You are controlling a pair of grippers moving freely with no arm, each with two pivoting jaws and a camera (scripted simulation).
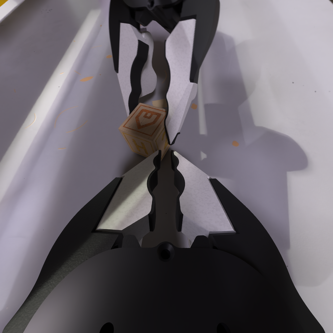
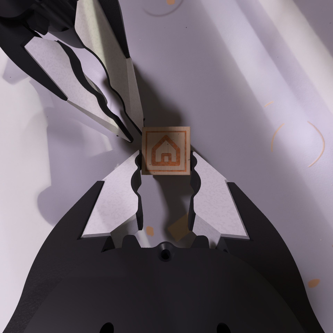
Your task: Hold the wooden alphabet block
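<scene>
The wooden alphabet block (image 2: 165, 150), pale wood with an orange house picture on its top face, sits between the fingertips of my right gripper (image 2: 165, 153), which is shut on its two sides. In the left wrist view the block (image 1: 142, 129) shows tilted, with a yellow-printed side face, held by the right gripper (image 1: 149, 124) reaching in from the top. My left gripper (image 1: 165, 152) is shut and empty, its tips just at the block's near lower corner. It also shows in the right wrist view (image 2: 136, 132), coming from the upper left to the block's corner.
A white surface (image 1: 270, 72) with orange spots and thin ring marks (image 2: 315, 144) lies under both grippers. A long raised white ridge (image 1: 54, 75) runs along the left, with a yellow strip (image 1: 3, 5) in the far corner. Dark gripper shadows fall on the right.
</scene>
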